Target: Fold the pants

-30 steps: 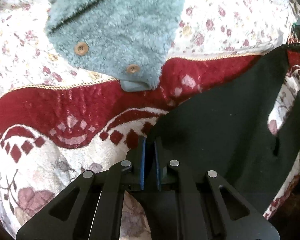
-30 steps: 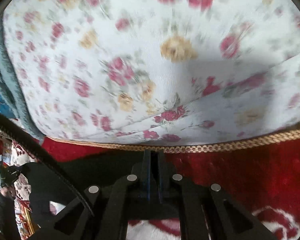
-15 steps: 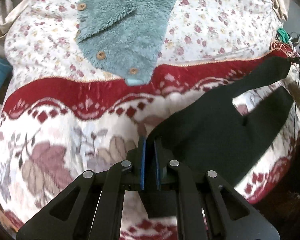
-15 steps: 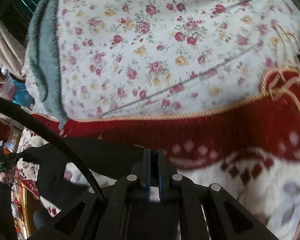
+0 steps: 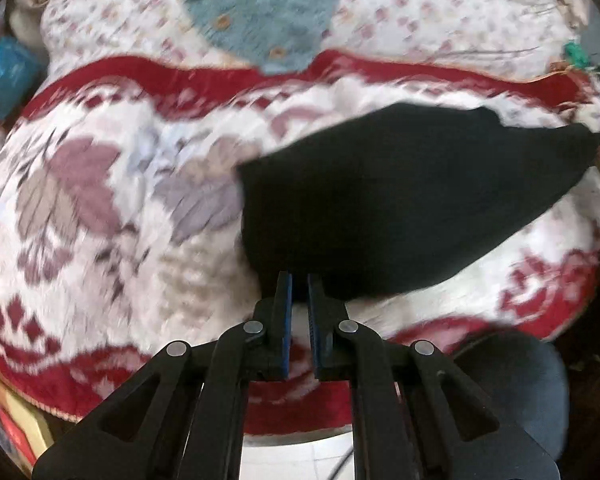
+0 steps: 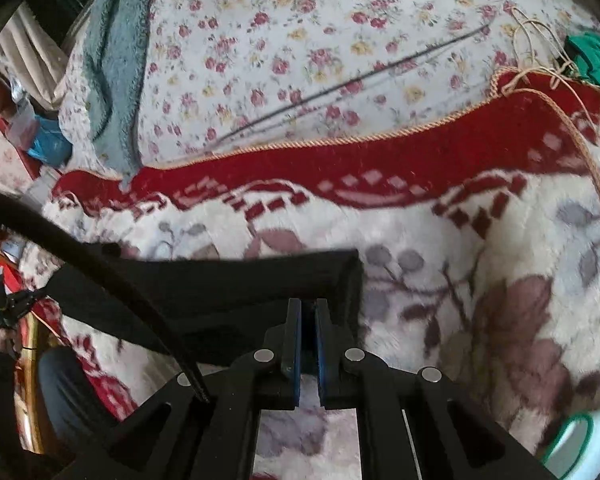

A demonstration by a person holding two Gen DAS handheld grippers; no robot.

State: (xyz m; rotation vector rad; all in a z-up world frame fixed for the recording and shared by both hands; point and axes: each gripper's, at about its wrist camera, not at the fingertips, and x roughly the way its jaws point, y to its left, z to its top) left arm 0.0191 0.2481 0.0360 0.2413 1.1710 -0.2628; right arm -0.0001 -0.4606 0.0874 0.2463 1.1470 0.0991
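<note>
Left gripper [image 5: 299, 278]: fingers pinched tight on one corner of the black pants [image 5: 400, 200], cloth caught at the very tips of the blue pads.
Right gripper [image 6: 308, 304]: fingers clamped on another corner of the same pants [image 6: 228, 288], the fabric edge rising just past the tips.
Pants, place: held up between the two grippers, hanging over the red-and-cream blanket [image 5: 112, 208] that covers the bed.
Pants, long axis: in the left wrist view the dark cloth runs from the fingertips up and rightward, tapering to a point at the far right edge. In the right wrist view it stretches as a band from the fingertips leftward to the other gripper, seen small at the left edge.
Pants, shape: one broad dark sheet; the separate legs cannot be told apart here.
Blanket, border: a red band with gold cord trim [image 6: 300, 145] crosses behind the pants.
Beyond the blanket: a floral sheet [image 6: 320, 40], with a teal fleece garment [image 5: 268, 4] with round buttons lying on it, its lower tip reaching the red band.
Containers: none can be made out.
Sharpness: the left wrist view is blurred.
</note>
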